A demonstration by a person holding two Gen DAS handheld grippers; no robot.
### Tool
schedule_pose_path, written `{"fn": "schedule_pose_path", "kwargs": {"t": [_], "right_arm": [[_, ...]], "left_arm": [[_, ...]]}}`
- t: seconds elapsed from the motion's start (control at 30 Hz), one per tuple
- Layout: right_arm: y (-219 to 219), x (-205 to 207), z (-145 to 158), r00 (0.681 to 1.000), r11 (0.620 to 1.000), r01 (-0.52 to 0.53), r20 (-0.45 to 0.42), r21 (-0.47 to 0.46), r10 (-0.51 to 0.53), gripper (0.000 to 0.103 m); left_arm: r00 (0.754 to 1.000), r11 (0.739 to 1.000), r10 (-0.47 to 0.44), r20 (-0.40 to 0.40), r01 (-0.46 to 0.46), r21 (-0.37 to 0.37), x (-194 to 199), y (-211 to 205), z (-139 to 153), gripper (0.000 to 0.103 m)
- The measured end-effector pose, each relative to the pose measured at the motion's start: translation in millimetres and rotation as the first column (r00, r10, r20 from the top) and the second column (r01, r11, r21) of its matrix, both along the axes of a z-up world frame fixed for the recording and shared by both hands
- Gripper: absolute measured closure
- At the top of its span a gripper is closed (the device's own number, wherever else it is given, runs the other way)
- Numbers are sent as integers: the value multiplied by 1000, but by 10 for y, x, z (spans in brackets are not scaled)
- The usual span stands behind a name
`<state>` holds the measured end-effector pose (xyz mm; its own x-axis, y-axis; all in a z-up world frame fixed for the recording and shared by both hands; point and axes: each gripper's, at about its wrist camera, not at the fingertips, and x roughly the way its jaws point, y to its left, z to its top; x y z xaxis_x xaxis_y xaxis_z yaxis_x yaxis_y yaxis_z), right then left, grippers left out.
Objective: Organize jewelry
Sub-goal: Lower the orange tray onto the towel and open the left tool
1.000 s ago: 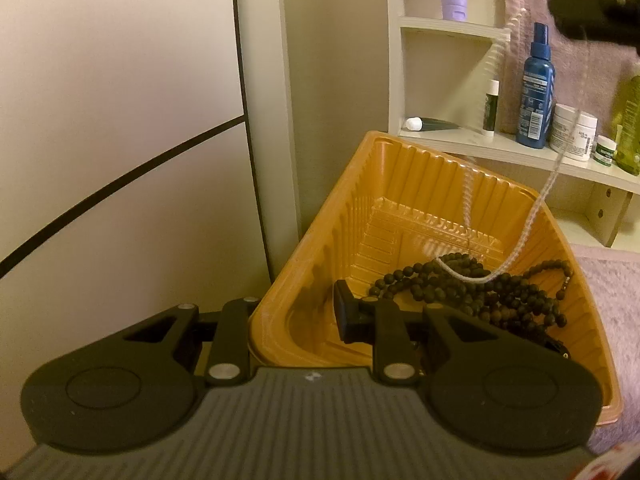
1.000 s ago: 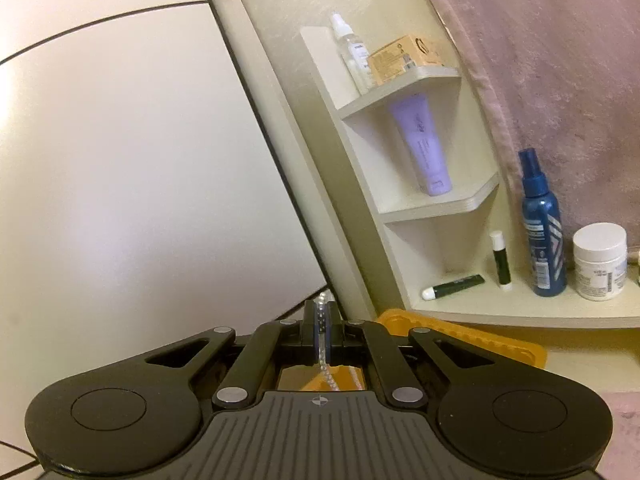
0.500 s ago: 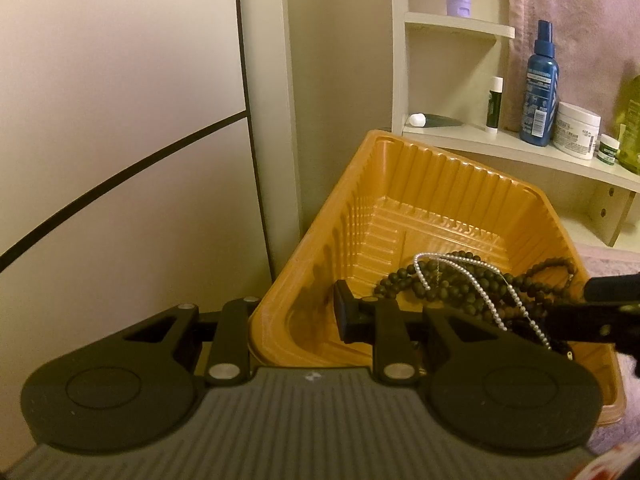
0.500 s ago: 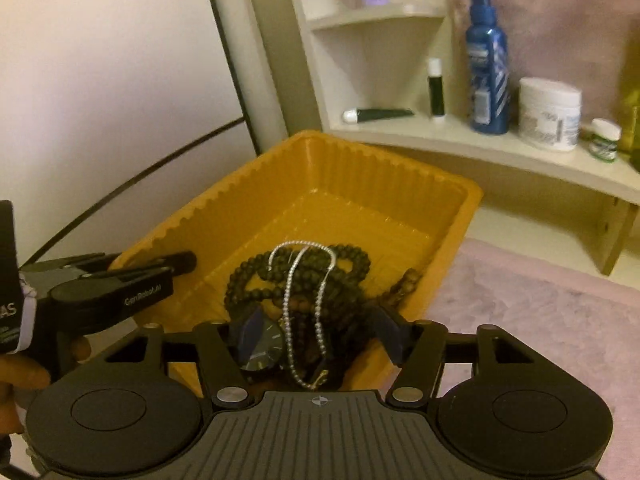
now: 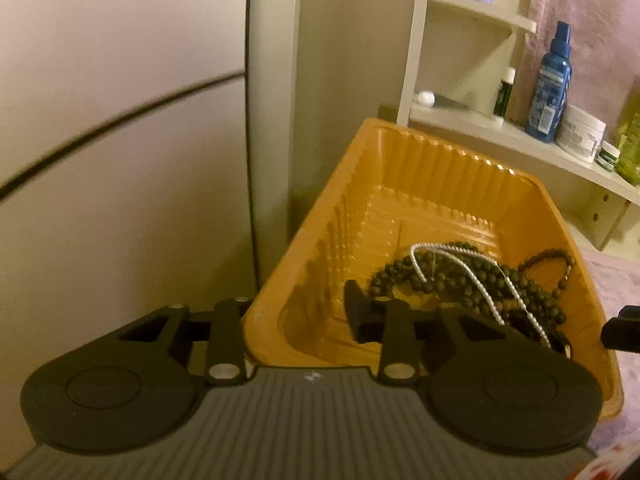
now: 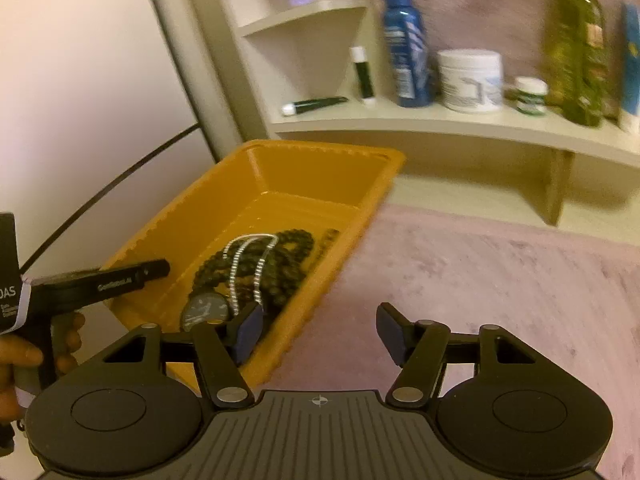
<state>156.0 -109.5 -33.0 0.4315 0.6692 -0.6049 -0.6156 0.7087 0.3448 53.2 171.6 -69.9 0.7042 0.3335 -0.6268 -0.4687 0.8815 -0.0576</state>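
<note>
The left tool (image 6: 158, 268) is seen at the near left wall of the orange tray (image 6: 280, 160), one finger inside and one outside; whether the wall is pinched cannot be told. Inside the tray, a silver chain (image 6: 256, 258) is draped over dark bead necklaces (image 6: 288, 264), with a wristwatch (image 6: 206, 308) beside them. The right tool (image 6: 318, 334) is held wide and empty over the tray's near corner and the pink cloth (image 6: 500, 272). A blue spray bottle (image 6: 404, 48) and a white jar (image 6: 470, 80) are stood on the shelf (image 6: 440, 124).

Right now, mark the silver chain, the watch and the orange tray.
silver chain (image 6: 260, 265), right wrist view, its right strand
watch (image 6: 206, 307), right wrist view, the dial
orange tray (image 5: 436, 148), left wrist view, far rim
</note>
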Motion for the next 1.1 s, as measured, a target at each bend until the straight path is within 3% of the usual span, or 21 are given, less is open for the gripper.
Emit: {"fn": "schedule_pose_path", "kwargs": {"t": [0.13, 0.2, 0.4, 0.63, 0.83, 1.1], "right_arm": [[-97, -19, 13, 998, 999, 51, -30, 9, -51, 34], [-135, -33, 16, 996, 997, 73, -52, 9, -73, 33], [-270, -104, 50, 991, 992, 110, -70, -66, -114, 33], [-468, -241, 126, 981, 973, 164, -76, -161, -178, 33], [-732, -396, 238, 973, 964, 208, -62, -167, -221, 33], [-1138, -628, 352, 956, 950, 273, -71, -150, -286, 33]], "left_arm": [[1000, 1000, -4, -16, 4, -13, -2, 53, -9, 54], [1000, 1000, -2, -16, 3, 19, -34, 47, 24, 38], [999, 999, -6, -32, 8, 45, -176, 35, 246, 37], [992, 991, -114, -60, 118, 68, -316, -393, 595, 30], [975, 976, -211, -63, 214, 38, -334, -899, 723, 30], [935, 940, -341, -96, 342, 2, -324, -1524, 712, 30]]}}
